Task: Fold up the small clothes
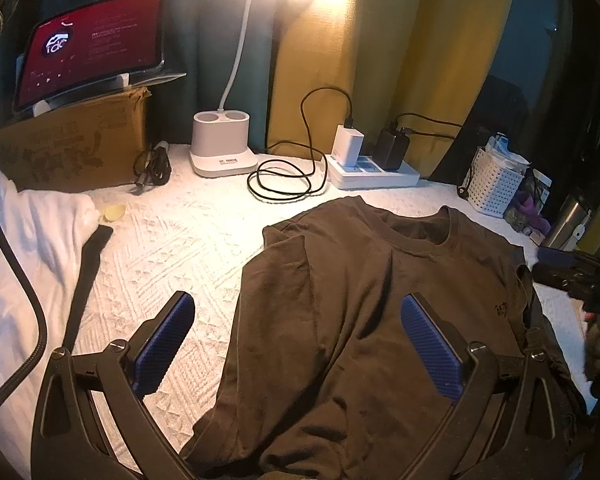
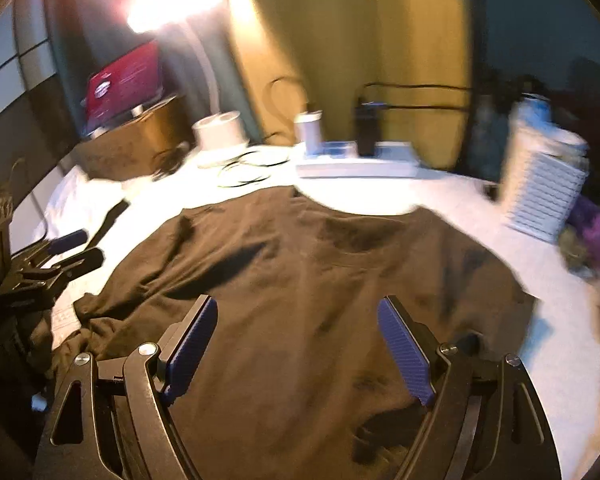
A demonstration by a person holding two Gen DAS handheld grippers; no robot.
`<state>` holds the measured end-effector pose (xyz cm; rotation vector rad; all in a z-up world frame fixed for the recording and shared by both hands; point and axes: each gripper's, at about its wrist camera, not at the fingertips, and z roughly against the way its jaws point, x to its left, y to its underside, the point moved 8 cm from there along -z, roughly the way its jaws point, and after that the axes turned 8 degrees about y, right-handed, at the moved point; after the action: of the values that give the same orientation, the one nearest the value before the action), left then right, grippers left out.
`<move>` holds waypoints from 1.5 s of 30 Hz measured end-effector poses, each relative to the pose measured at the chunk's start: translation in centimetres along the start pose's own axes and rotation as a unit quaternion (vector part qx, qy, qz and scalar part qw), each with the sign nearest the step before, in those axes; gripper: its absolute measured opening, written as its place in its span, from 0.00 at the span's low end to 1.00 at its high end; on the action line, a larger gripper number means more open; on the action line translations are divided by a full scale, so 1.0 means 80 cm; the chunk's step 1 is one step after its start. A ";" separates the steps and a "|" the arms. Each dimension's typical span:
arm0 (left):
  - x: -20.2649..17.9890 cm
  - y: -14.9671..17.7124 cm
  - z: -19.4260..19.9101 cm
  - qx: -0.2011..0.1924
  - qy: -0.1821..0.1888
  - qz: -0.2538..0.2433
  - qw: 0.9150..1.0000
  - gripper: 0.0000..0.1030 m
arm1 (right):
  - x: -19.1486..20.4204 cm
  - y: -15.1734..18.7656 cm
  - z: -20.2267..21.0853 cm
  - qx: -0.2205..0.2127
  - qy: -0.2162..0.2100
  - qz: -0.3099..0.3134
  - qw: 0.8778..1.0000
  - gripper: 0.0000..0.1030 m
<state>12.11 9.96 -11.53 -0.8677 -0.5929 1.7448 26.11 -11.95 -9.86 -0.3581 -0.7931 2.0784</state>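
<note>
We have a brown T-shirt (image 1: 380, 320) lying front up on the white textured cover (image 1: 188, 248) of the bench, collar toward the lamp base (image 1: 222, 146) and power strip (image 1: 374, 172). Its left sleeve looks already turned in over the chest, and the hem end nearest us is rumpled and appears to hang off the edge.

Our left hand-held gripper (image 1: 298, 344) hovers over the shirt's left edge with its jaws wide and nothing between the blue pads (image 1: 430, 348). Our right hand-held gripper (image 2: 296, 344) hangs above the middle of the shirt, jaws likewise wide and empty; its view is blurred, so fine creases there are hard to read.

The step in hand, as we judge it, is taking the next fold: bringing in the shirt's right side to match the left.

To do it well:
- We choose the pinch points first, one near the shoulder seam and one lower on the same side edge, so the fold line runs straight down the body.
- We come down with jaws wide and close only on the cloth we mean to move, not on the cover beneath.
- We lift both points together and lay them across evenly.
- We smooth the bunched hem before folding lengthwise, or the wrinkles get locked in.
- We keep clear of the loose black cable (image 1: 284, 176) beyond the collar.
</note>
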 end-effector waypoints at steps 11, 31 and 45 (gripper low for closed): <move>-0.015 0.009 0.002 0.004 0.011 -0.008 1.000 0.99 | -0.028 0.111 -0.026 0.103 -0.007 -0.078 0.992 0.81; 0.026 0.002 0.009 0.005 -0.039 0.002 0.999 0.99 | -0.094 0.071 -0.040 0.054 0.057 -0.121 0.990 0.81; 0.061 0.004 -0.029 0.048 -0.055 -0.003 0.997 0.99 | -0.048 0.028 -0.106 0.064 0.005 -0.051 0.997 0.22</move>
<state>12.86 14.44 -14.52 -0.7058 -0.5784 1.8083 31.28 -12.57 -17.88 -0.2514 -0.6542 2.0188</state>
